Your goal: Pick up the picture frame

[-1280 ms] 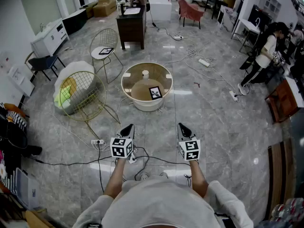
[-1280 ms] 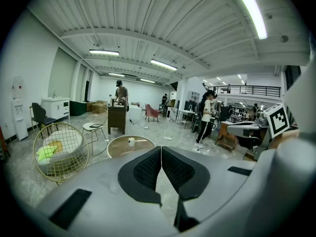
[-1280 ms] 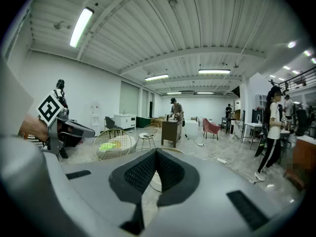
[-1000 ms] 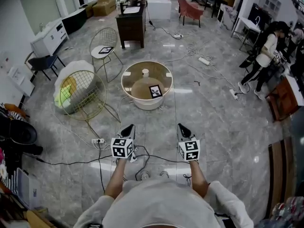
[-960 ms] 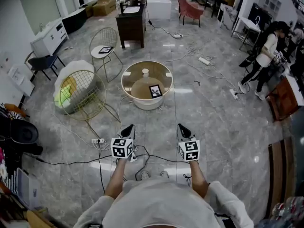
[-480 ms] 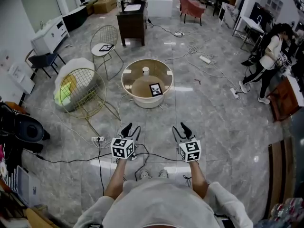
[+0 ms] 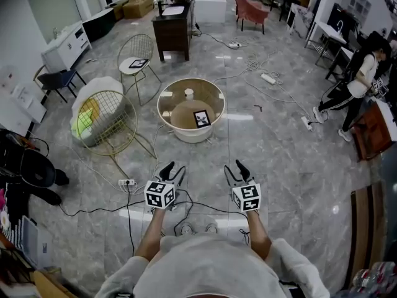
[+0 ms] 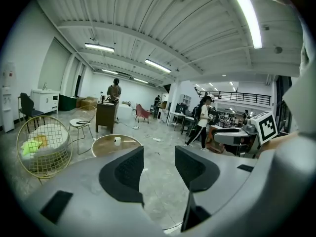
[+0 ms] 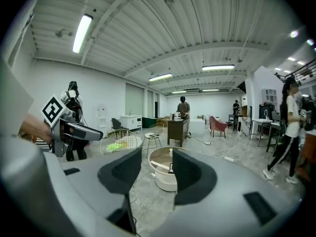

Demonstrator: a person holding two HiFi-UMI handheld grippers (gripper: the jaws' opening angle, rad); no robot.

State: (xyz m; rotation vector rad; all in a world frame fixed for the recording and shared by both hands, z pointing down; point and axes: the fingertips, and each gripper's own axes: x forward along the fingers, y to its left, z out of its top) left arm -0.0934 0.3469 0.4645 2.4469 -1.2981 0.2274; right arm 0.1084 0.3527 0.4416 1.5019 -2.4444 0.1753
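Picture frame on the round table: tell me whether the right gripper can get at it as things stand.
Probably not yet: the right gripper, jaws apart and empty, hangs well short of the picture frame. Only bare floor lies between.

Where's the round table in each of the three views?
Head view: round table, just above centre.
Left gripper view: left of centre, partly behind the left jaw.
Right gripper view: centre, seen through the jaw gap.
Shared landmark: gold wire chair, left of the table.

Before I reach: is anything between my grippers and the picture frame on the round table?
Nothing visible. Only open floor lies between the left gripper, the right gripper and the picture frame.
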